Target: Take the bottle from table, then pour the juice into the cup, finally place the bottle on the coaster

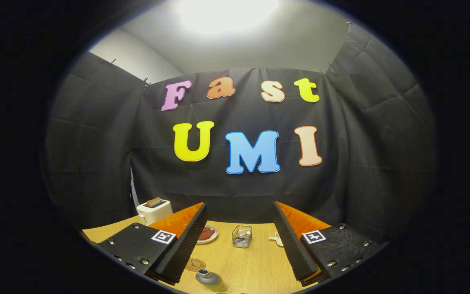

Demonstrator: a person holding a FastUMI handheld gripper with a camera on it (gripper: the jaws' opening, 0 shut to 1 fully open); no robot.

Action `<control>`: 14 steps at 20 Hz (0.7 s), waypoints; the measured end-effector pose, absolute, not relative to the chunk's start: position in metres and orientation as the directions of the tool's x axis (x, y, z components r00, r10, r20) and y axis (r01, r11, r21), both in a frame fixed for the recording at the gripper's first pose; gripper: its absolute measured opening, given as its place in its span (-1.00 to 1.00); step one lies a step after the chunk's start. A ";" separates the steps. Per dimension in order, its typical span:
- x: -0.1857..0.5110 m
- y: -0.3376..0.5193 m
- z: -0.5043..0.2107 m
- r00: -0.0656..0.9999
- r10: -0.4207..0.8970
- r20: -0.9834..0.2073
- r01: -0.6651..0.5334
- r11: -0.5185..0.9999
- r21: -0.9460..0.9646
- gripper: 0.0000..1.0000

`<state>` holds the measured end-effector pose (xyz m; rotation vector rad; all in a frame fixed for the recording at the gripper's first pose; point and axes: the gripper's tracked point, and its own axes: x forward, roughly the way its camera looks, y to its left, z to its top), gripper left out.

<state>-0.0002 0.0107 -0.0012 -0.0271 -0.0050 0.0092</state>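
Zero steps done — I had the gripper [239, 245] spread wide, holding nothing. Bottle [209, 279] stood on the table [255, 265] btwn the fingers, coaster [195, 265] just beside — grab, pour, place all left.

The gripper [239, 241] is held above the table [255, 265] with its fingers spread wide and nothing between them. The bottle [210, 280] stands on the table below the gap, nearer the left finger. The coaster [195, 265] lies just beside that finger, beyond the bottle. Farther ahead, between the fingers, stands the cup [242, 236]. A plate [208, 234] lies left of the cup (partly hidden by the left finger). A toaster [154, 211] stands at the table's far left, against the booth wall.
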 end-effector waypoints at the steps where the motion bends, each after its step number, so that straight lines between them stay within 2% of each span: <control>1: 0.000 0.011 -0.003 1.000 0.011 0.003 -0.011 1.000 -0.026 0.94; 14: -0.003 0.027 -0.038 0.998 0.056 -0.005 -0.056 0.998 -0.030 0.94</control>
